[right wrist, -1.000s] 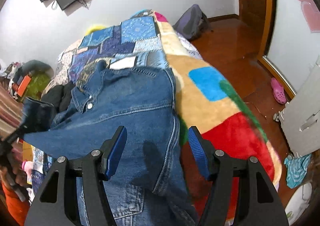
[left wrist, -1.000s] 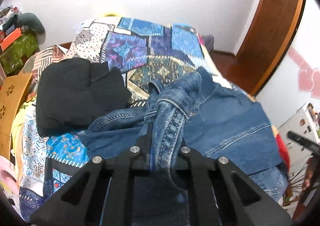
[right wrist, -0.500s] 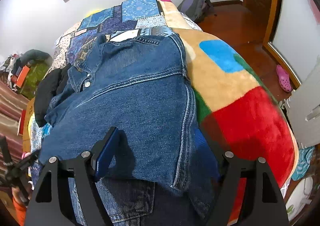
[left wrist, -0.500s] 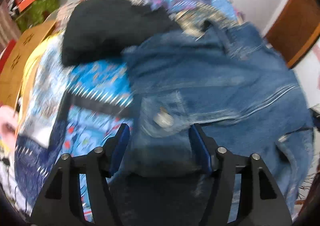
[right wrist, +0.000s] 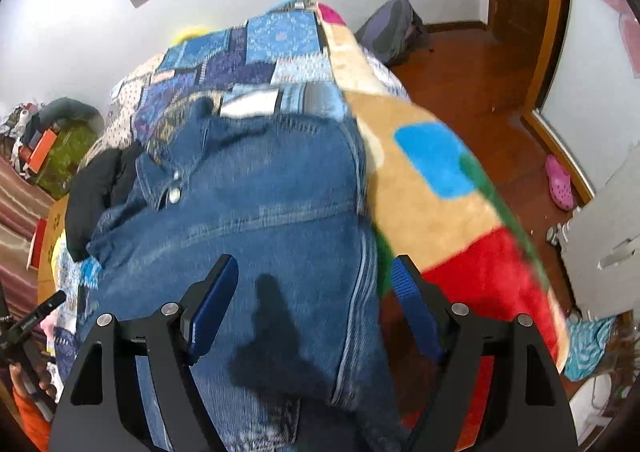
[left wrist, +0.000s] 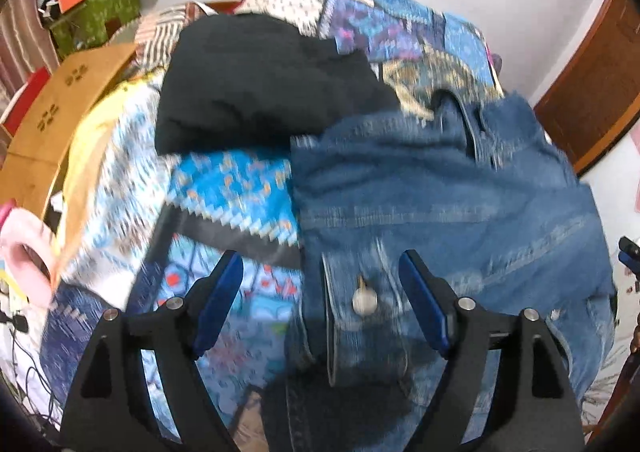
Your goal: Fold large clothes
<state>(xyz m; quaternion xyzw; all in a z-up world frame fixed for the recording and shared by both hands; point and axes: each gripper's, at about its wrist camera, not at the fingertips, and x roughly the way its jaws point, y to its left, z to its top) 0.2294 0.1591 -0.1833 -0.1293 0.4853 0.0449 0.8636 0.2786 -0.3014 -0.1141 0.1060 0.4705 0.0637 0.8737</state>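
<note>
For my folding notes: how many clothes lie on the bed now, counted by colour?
Blue denim: 1, the denim jacket
Black: 1, the black garment
Total: 2 on the patchwork bedspread

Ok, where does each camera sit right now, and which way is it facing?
Left wrist: on the left hand-held gripper, angled down at the denim jacket and black garment on the bed; its open blue pads show.
Right wrist: on the right hand-held gripper, angled down at the jacket's right edge and fleece blanket; its open pads, plus a hand at lower left.
Shared: jacket, black garment, patchwork quilt.
</note>
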